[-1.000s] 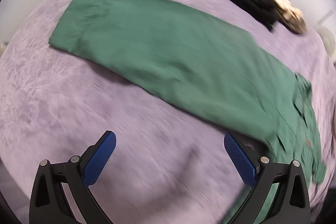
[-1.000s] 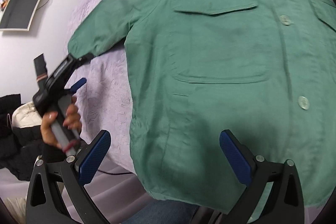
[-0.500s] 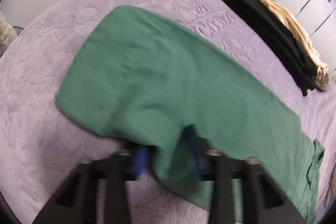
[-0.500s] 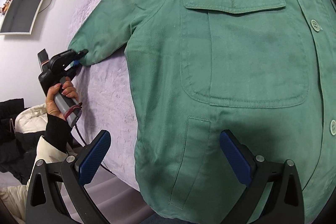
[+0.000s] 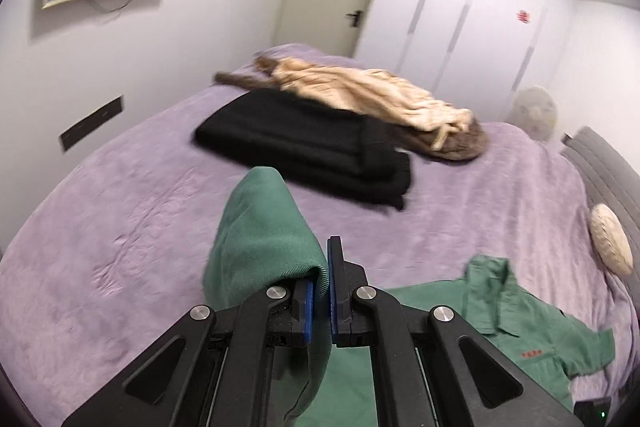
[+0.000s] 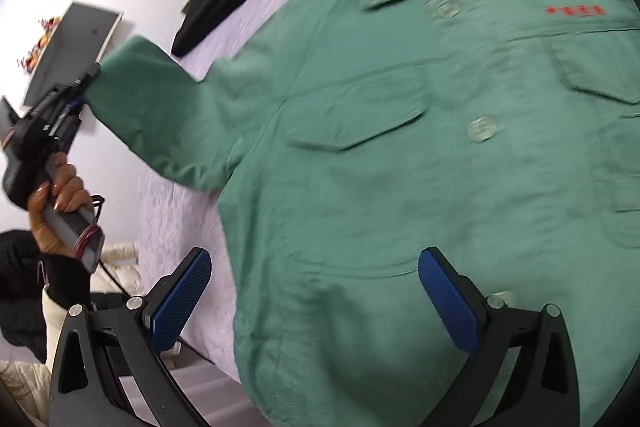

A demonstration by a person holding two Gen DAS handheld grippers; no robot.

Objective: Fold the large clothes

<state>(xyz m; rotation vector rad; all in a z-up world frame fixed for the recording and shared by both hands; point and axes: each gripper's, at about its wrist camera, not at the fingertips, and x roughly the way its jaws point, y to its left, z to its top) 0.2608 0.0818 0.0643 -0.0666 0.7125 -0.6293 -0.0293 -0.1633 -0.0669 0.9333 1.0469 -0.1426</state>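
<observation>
Left gripper [image 5: 319, 301] is clamped tight on the cuff of the green shirt's sleeve [image 5: 260, 235], blue pads pinching the fabric, and the sleeve arches up off the bed. From the right wrist view that same gripper [image 6: 80, 87] sits at the sleeve end, held in the person's left hand [image 6: 56, 195]. The right gripper [image 6: 314, 301] hangs with its jaws spread wide, gripping nothing, over the lower front of the green shirt [image 6: 400, 167]. The shirt lies front-up on the purple bedspread [image 5: 120, 227], buttons done up, red lettering near the collar. Farther back on the bed lies a folded black garment [image 5: 312, 151], with a tan coat [image 5: 372, 95] just behind it, touching.
</observation>
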